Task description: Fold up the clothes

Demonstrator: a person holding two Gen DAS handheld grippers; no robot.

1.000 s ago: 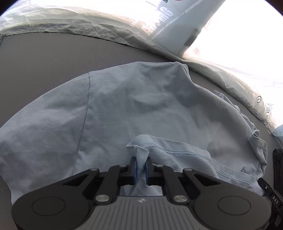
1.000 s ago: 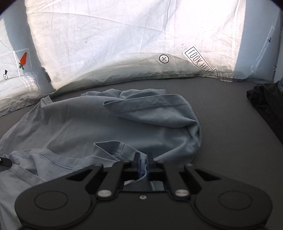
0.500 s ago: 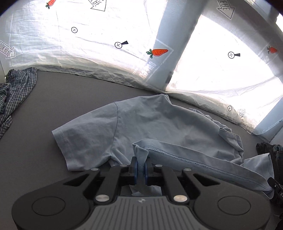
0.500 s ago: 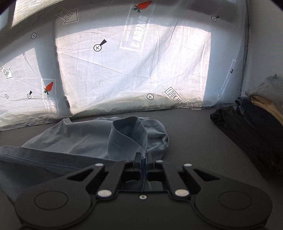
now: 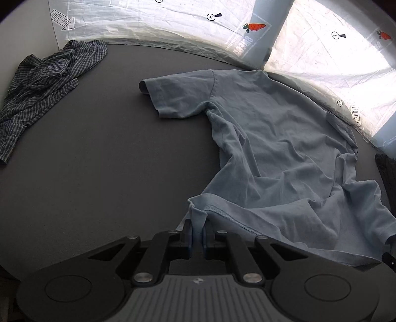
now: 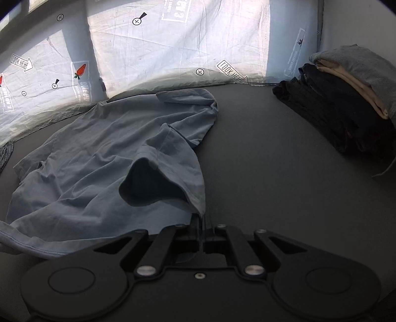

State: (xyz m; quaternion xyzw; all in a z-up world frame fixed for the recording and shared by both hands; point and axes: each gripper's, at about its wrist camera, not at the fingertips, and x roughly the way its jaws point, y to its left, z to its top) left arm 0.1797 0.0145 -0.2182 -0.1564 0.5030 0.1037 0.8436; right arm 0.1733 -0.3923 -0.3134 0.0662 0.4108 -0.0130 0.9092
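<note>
Both claws, left claw (image 5: 197, 234) and right claw (image 6: 201, 229), pinch the blue T-shirt's (image 5: 279, 148) hem.

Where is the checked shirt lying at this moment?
In the left wrist view the checked shirt lies crumpled at the far left of the grey table, near the printed curtain, apart from the blue T-shirt.

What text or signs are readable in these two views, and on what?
"LOOK HERE" in an arrow outline: on the white backdrop sheet, left and centre-right in the right wrist view; top left in the left wrist view.
Carrot pictures and crosshair marks: same sheet.
Block lettering by the carrots: mirrored, unreadable.
Blue T-shirt, plaid shirt, folded stack: no text.
</note>
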